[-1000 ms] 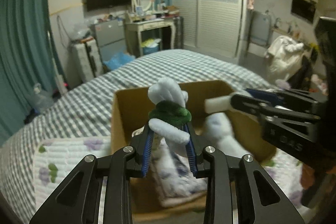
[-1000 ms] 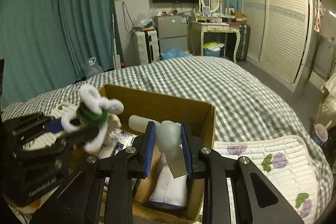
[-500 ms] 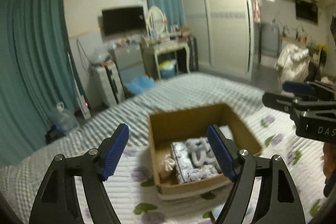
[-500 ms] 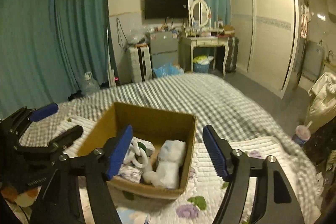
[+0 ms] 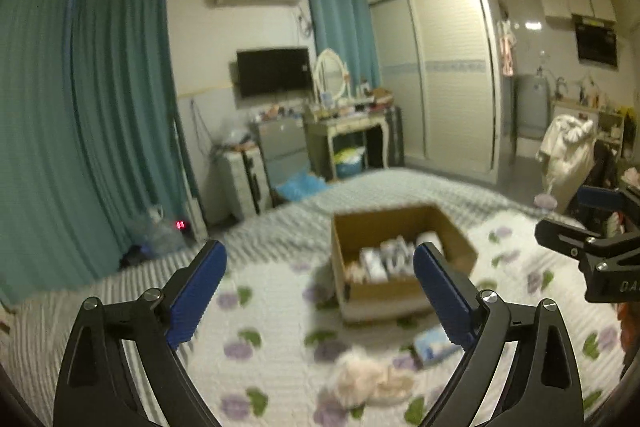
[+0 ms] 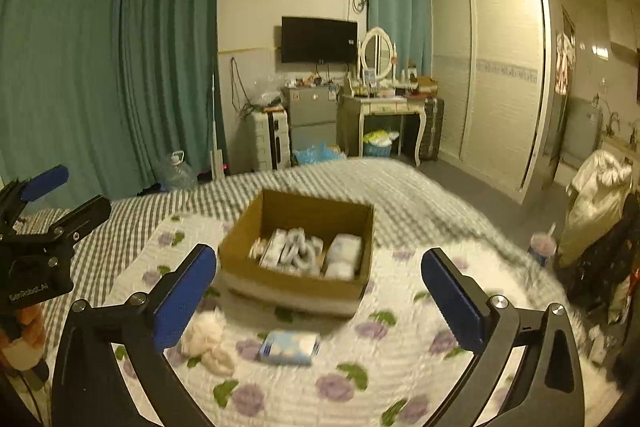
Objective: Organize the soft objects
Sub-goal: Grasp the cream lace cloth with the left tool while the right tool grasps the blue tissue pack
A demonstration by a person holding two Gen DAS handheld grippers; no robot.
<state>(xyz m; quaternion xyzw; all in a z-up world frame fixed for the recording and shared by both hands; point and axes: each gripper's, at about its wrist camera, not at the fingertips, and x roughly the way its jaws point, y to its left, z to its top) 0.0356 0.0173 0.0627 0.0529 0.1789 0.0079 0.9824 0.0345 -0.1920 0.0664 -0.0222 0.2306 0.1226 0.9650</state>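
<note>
Judging from what lies where, the sorting is well along but not finished. Farthest left on the quilt (image 6: 400, 367), a fluffy cream toy (image 6: 206, 341) sits loose in front of the cardboard box (image 6: 296, 291) — soft, pale, limp-looking, with a smaller puff just beside it. To its right lies a pale blue packet (image 6: 290, 347), flat and rectangular, also outside the box and near its front wall. Those two look like what is left to put away. The box itself stands behind them on the bed and already holds several white and patterned soft things packed side by side; blur hides what each one is. Both tools hover well above the bed: the left gripper (image 5: 320, 301) has its blue pads spread wide with nothing between them, and the right gripper (image 6: 320, 301) is likewise splayed and empty — each frames the box between its fingers. In the left wrist view the same toy and packet show, smeared, below the box.
</note>
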